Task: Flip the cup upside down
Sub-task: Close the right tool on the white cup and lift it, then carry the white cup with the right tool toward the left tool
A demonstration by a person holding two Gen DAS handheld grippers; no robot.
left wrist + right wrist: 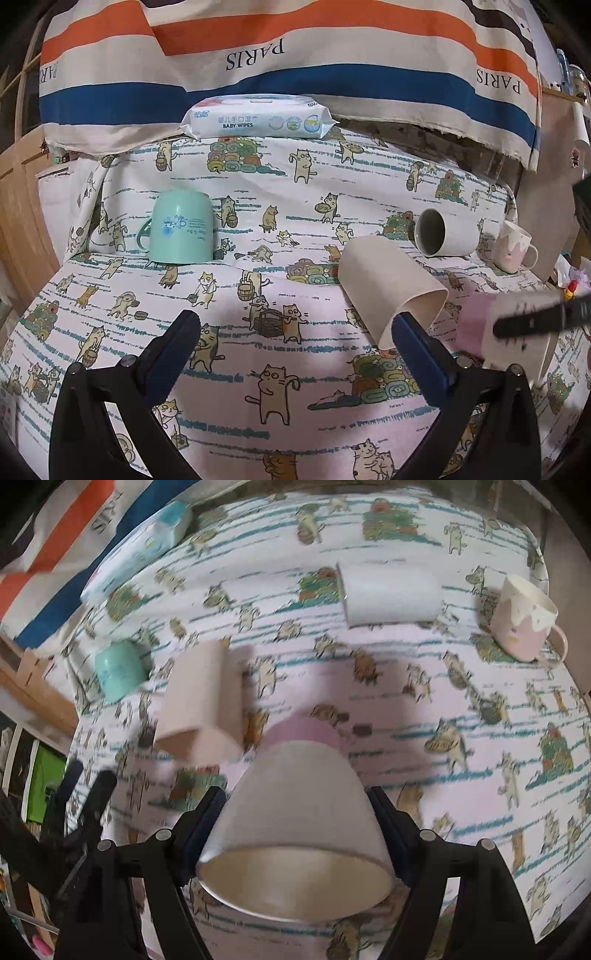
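My right gripper is shut on a pink-and-white cup, its open mouth facing the camera and its pink base pointing at the bed. The same cup shows blurred in the left wrist view. My left gripper is open and empty above the cat-print cloth; its right finger sits next to the rim of a beige cup lying on its side. That beige cup also shows in the right wrist view.
A mint mug stands upside down at the left. A white cup lies on its side, and a pink-white mug stands upright at the right. A baby wipes pack lies at the back under striped fabric.
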